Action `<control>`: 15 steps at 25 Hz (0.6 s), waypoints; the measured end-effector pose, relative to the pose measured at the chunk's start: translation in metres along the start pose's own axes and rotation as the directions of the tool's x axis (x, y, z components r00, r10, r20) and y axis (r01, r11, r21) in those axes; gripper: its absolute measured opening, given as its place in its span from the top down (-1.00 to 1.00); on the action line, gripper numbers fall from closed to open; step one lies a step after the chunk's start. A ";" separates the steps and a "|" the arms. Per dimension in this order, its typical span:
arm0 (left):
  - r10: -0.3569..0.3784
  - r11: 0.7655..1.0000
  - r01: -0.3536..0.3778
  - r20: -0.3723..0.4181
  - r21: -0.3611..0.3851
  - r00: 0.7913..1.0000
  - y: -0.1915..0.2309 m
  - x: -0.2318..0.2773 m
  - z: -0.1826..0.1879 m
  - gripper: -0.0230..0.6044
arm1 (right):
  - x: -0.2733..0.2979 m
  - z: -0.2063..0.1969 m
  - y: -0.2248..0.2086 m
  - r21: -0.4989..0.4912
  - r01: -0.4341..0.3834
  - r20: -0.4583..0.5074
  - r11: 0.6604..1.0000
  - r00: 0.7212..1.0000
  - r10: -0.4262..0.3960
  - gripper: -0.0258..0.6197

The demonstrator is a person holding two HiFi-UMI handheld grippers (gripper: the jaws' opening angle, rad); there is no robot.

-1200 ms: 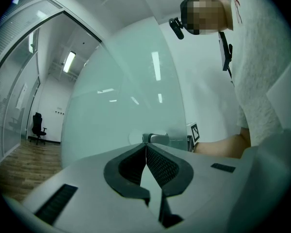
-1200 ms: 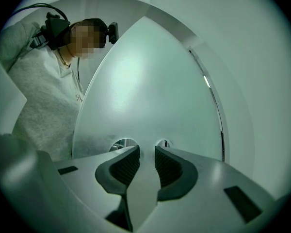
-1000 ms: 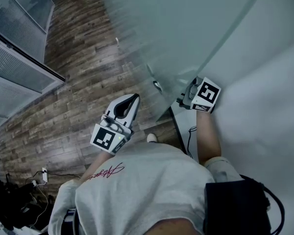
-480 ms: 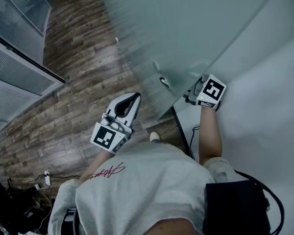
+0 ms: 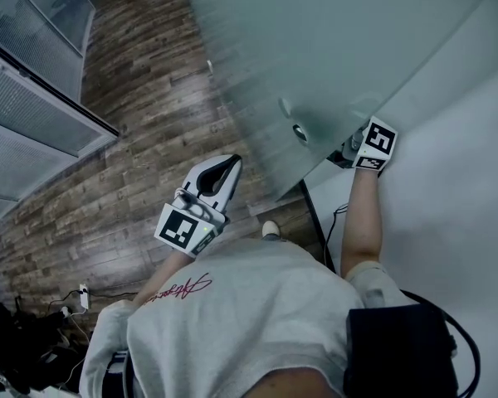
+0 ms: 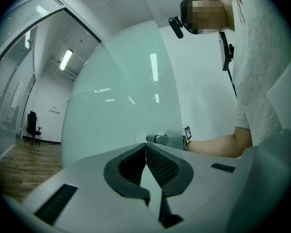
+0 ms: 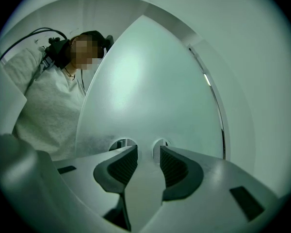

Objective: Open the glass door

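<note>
**Reaching for the handle of a frosted glass door**

Seen from the head camera, the door (image 5: 315,40) is a tall pane of frosted glass that fills the picture from 12 to 2 o'clock. Its near edge runs down toward the centre. A small metal handle (image 5: 297,129) sits on the pane just above centre, at 1 o'clock.

The right gripper (image 5: 357,148) is at 2 o'clock, just beside the handle at the door's edge, and points level. Its jaws have just been opening. In its own view they stand apart with nothing pressed between the pads. Two round fittings (image 7: 122,143) on the glass show just beyond the tips.

The left gripper (image 5: 229,164) hangs near centre at 8 o'clock, well apart from the door. Its jaws are together and empty. In its view the handle (image 6: 161,139) shows at 12 o'clock past the tips.

A wood floor (image 5: 149,139) lies from 9 to 11 o'clock and a white wall (image 5: 448,206) at 3 o'clock.

The pane will likely be heavy and stiff. It is probably smooth enough to slip from the pads, and brittle at its edge. The metal handle looks the safest place to take hold, closing squarely across it and then swinging slowly. Whether the door is latched cannot be told.
</note>
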State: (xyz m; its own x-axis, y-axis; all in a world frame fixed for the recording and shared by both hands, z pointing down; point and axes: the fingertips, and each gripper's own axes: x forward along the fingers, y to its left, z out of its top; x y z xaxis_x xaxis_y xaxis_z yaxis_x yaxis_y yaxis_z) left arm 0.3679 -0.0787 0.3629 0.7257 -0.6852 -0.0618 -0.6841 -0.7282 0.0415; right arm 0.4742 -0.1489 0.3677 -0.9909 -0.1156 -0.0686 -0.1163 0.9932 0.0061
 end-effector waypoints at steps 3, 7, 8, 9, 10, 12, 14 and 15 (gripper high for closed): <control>-0.001 1.000 0.001 0.000 0.013 1.000 0.003 0.000 0.000 0.87 | -0.009 -0.001 -0.008 -0.007 0.022 -0.001 1.000 1.000 -0.022 0.50; 0.004 1.000 -0.004 0.007 0.015 1.000 0.005 0.001 0.003 0.87 | -0.028 0.006 -0.021 -0.028 0.171 0.070 0.985 0.983 -0.169 0.51; 0.005 1.000 -0.005 0.009 0.016 1.000 0.005 0.001 0.003 0.87 | -0.032 0.008 -0.022 -0.028 0.207 0.092 0.978 0.975 -0.204 0.56; 0.004 1.000 -0.004 0.010 0.016 1.000 0.005 0.001 0.004 0.87 | -0.037 0.009 -0.020 -0.026 0.236 0.108 0.971 0.967 -0.232 0.68; 0.002 1.000 -0.002 0.011 0.015 1.000 0.005 0.001 0.004 0.87 | -0.041 0.010 -0.016 -0.022 0.259 0.118 0.966 0.960 -0.254 0.73; -0.011 1.000 0.011 0.012 0.013 1.000 0.003 0.003 0.004 0.87 | -0.047 0.011 -0.007 -0.026 0.299 0.125 0.954 0.948 -0.294 0.77; -0.033 0.999 0.033 0.008 0.010 0.999 0.000 0.006 0.002 0.87 | -0.053 0.013 0.000 -0.036 0.346 0.130 0.938 0.932 -0.339 0.80; -0.046 0.999 0.046 0.005 0.007 0.999 -0.002 0.007 0.001 0.87 | -0.056 0.013 0.004 -0.039 0.368 0.132 0.929 0.923 -0.360 0.81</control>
State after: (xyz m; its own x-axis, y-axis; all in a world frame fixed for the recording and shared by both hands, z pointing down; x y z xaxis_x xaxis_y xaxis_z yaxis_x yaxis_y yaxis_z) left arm 0.3742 -0.0825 0.3617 0.7558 -0.6511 -0.0688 -0.6507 -0.7587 0.0318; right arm 0.5302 -0.1386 0.3583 -0.8643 -0.4629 -0.1968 -0.4754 0.8796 0.0190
